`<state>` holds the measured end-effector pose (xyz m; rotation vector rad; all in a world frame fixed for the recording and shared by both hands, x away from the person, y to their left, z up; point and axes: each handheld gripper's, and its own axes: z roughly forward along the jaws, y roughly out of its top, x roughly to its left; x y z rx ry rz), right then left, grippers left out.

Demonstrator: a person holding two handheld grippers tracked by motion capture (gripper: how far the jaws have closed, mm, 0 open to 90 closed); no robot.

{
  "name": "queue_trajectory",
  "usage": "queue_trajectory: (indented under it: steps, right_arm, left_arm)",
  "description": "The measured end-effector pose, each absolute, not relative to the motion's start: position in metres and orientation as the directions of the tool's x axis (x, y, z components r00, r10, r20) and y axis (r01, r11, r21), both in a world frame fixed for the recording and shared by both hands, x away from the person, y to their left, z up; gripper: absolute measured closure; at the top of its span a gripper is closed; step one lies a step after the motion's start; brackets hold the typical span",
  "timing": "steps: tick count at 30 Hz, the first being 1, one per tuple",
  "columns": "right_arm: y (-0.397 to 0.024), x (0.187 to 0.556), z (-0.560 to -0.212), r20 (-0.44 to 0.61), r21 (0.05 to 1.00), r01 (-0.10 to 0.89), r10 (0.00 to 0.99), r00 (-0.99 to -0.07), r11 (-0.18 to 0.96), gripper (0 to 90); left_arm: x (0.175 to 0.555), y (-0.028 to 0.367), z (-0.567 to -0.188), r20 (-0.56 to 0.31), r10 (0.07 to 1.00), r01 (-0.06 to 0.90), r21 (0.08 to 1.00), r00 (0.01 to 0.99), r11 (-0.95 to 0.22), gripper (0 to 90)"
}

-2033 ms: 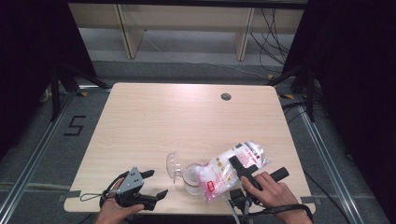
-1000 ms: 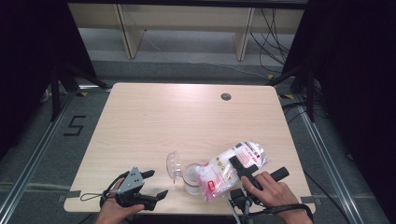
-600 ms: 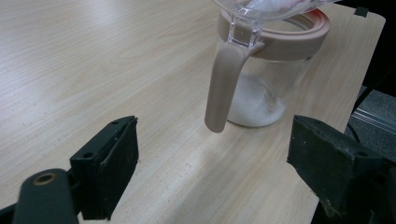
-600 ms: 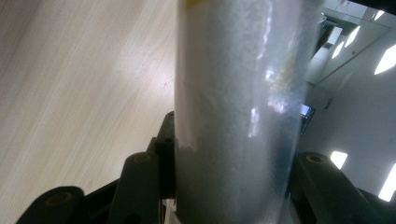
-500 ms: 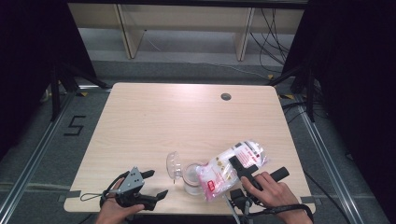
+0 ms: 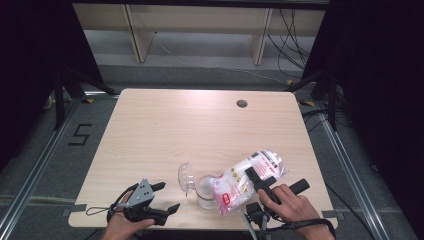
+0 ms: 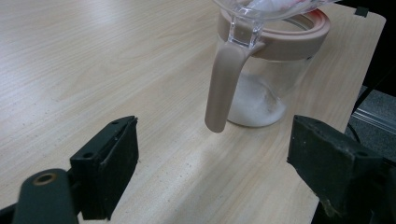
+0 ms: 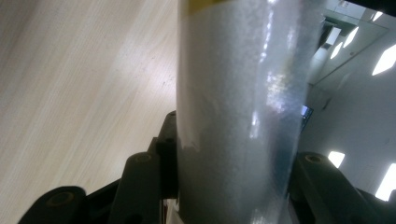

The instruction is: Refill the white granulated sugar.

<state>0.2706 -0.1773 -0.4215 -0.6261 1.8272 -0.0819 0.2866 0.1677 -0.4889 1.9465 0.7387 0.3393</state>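
- Pale wooden bench carries everything.
- My right tool clamps a clear bag of white grains, tilted over the jar.
- Jar holds a little white powder.
- My left tool gapes wide.

white powder bag tilted over open jar

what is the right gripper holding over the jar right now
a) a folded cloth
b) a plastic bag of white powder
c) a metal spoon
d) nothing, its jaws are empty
b: the right gripper is clamped on a plastic bag of white powder, tipped with its low end over the jar near the table's front edge.
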Motion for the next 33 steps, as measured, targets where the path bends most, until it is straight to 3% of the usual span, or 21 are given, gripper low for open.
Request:
queue_trajectory:
  steps: [33]
  right_arm:
    - [-0.1731,0.2642,-0.4184,-0.850,-0.411,-0.354,-0.494,-0.186,0.840,62.5]
  left_arm:
    - [0.2866,0.1676,-0.4889,-0.078,0.625,0.350,0.879,0.777,-0.324,15.9]
